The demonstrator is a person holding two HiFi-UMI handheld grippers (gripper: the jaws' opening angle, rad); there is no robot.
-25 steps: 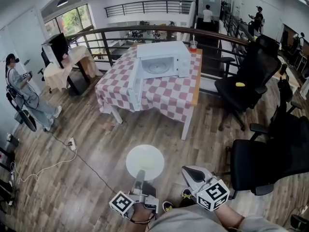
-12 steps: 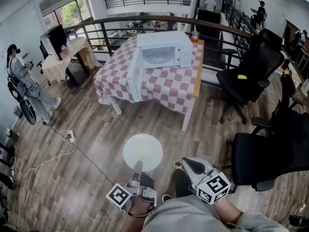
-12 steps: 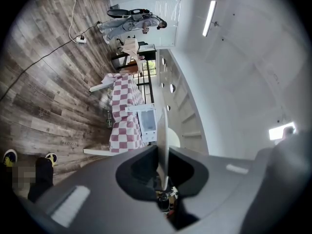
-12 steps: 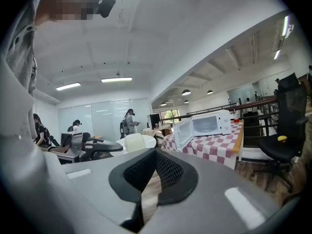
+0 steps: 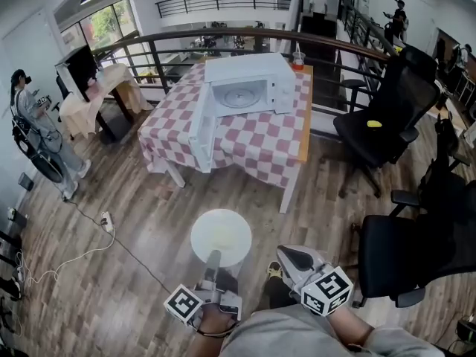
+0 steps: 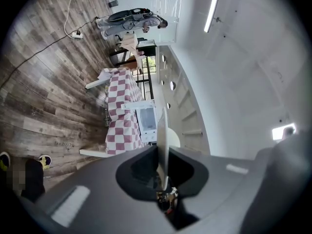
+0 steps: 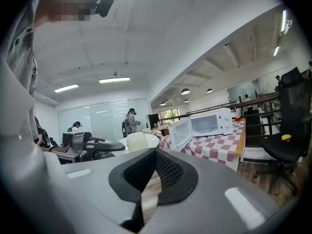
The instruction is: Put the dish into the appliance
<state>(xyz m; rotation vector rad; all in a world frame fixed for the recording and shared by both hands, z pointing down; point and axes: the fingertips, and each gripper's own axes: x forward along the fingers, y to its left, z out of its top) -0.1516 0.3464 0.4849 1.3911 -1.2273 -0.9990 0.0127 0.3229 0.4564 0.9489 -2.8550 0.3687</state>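
A white round plate (image 5: 221, 236) hangs level above the wooden floor, and my left gripper (image 5: 213, 262) is shut on its near rim. In the left gripper view the plate (image 6: 162, 133) stands edge-on between the jaws of that gripper (image 6: 163, 155). The white microwave (image 5: 247, 86) sits on the checked table (image 5: 253, 143) ahead, its door (image 5: 201, 129) swung open to the left and its cavity empty. My right gripper (image 5: 296, 263) is held low beside the plate, shut on nothing. The right gripper view shows the microwave (image 7: 207, 123) and the plate (image 7: 139, 141) beyond those jaws (image 7: 148, 179).
Two black office chairs (image 5: 387, 117) (image 5: 416, 248) stand to the right, one with a small yellow thing (image 5: 375, 124) on its seat. A railing (image 5: 223, 42) runs behind the table. A person (image 5: 37, 136) stands far left. A power strip (image 5: 107, 220) and cable lie on the floor. A cup (image 5: 298, 59) stands behind the microwave.
The table and microwave have drawn slightly nearer in the head view. The plate stays in the left gripper, and both grippers keep their places low in the frame.
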